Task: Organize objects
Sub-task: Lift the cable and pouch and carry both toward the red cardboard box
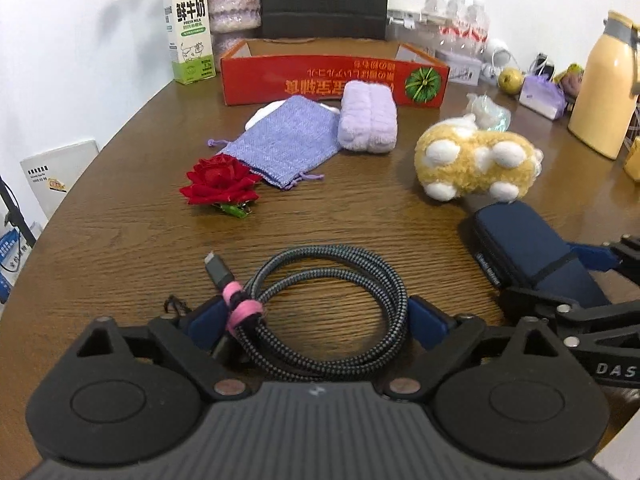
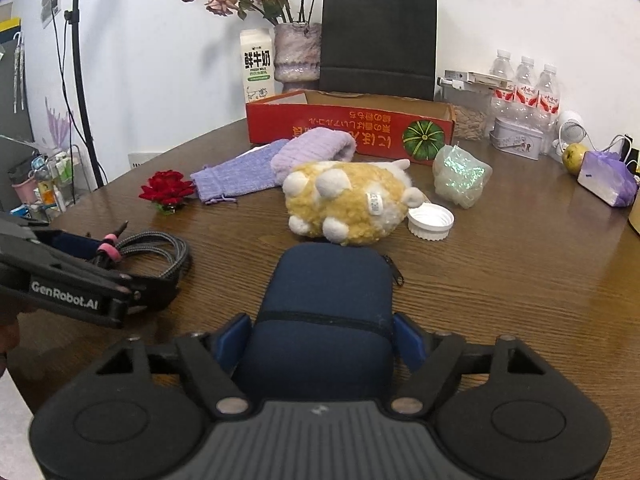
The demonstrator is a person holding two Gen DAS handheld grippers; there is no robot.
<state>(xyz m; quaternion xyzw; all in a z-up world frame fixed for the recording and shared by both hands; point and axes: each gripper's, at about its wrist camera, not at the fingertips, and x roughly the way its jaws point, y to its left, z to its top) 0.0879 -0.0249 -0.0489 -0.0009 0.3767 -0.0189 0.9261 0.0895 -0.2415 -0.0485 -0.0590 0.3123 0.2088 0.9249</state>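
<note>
My left gripper (image 1: 314,318) is closed around a coiled braided cable (image 1: 324,304) tied with a pink band, low over the wooden table (image 1: 120,248). My right gripper (image 2: 322,338) is shut on a navy zip pouch (image 2: 328,304), which also shows in the left wrist view (image 1: 528,248). Ahead lie a yellow plush toy (image 2: 344,200), a red rose (image 1: 220,182), a lilac knit bag (image 1: 284,142) and a lilac folded towel (image 1: 368,118). An open red cardboard box (image 1: 332,80) stands behind them.
At the back stand a milk carton (image 1: 188,32), a vase (image 2: 298,54), a black paper bag (image 2: 378,40) and water bottles (image 2: 524,84). A white lid (image 2: 430,222), a crumpled plastic bag (image 2: 460,178), a tin (image 2: 516,136), an apple (image 2: 574,156) and a yellow bottle (image 1: 604,88) sit at right.
</note>
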